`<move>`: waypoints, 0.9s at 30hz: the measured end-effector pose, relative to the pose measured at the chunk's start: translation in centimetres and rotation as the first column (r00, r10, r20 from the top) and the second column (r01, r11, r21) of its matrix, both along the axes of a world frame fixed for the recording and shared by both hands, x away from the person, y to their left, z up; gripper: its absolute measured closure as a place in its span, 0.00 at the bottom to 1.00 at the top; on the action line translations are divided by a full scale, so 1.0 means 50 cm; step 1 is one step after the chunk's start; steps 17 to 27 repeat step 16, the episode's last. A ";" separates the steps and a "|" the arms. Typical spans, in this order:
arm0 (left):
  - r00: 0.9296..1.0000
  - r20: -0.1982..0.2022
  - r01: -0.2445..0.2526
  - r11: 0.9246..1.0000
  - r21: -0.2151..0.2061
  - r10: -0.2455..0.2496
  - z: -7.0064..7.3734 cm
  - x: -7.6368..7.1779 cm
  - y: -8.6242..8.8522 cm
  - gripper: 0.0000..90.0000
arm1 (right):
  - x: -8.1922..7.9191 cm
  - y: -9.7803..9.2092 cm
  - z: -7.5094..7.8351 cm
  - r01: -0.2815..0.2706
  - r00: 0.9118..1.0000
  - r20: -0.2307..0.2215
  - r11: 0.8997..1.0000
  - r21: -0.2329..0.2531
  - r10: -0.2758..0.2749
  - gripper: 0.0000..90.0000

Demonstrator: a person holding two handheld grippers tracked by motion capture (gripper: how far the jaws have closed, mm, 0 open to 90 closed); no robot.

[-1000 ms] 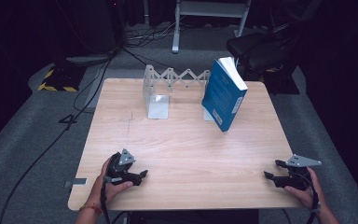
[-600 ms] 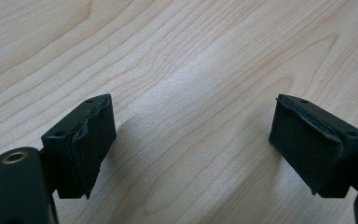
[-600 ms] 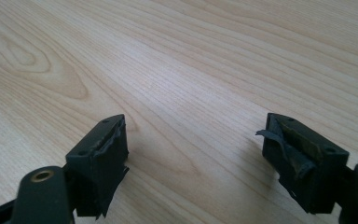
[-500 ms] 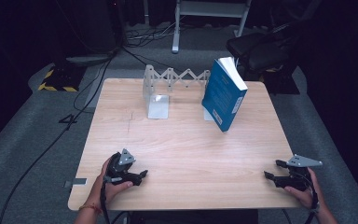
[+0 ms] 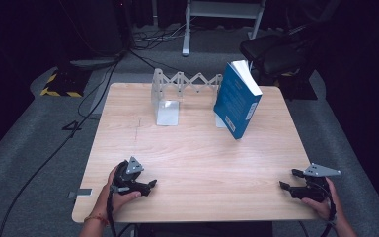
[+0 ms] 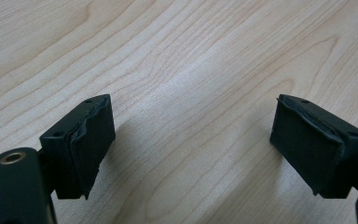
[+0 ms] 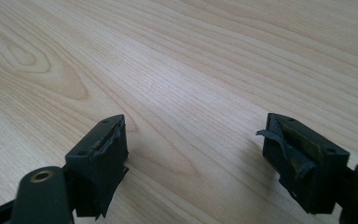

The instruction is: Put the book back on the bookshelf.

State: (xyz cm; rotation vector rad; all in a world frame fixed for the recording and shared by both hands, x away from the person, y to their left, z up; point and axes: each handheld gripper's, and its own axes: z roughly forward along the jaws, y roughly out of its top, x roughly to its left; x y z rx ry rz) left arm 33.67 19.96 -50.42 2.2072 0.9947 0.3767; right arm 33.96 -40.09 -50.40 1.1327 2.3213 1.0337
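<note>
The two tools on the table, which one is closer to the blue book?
The right tool, near the table's right edge. The blue book leans at the back right, so the left tool at the front left sits farther away.

One blue book (image 5: 237, 101), one folding rack (image 5: 182, 89), two grippers, one table (image 5: 202, 148).

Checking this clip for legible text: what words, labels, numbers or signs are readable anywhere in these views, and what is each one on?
"4": a dark figure on the grey floor left of the table, at about.
Blue book: its cover carries a pale label patch and faint print, too small and blurred to read.
Yellow-and-black hazard stripes on the floor: a marking, no words.
Both gripper views: bare wood and black jaws, no text.
</note>
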 end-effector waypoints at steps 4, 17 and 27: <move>1.000 0.003 0.002 1.000 -0.004 -0.002 -0.001 0.001 0.000 0.16 | 0.001 0.000 0.000 -0.002 1.000 -0.001 1.000 -0.001 0.002 0.24; 1.000 0.003 -0.002 1.000 -0.005 0.002 -0.001 0.002 -0.001 0.16 | 0.001 0.000 0.000 -0.003 1.000 -0.001 1.000 -0.001 0.003 0.24; 1.000 0.003 -0.002 1.000 -0.005 0.002 -0.001 0.002 -0.001 0.16 | 0.001 0.000 0.000 -0.003 1.000 -0.001 1.000 -0.001 0.003 0.24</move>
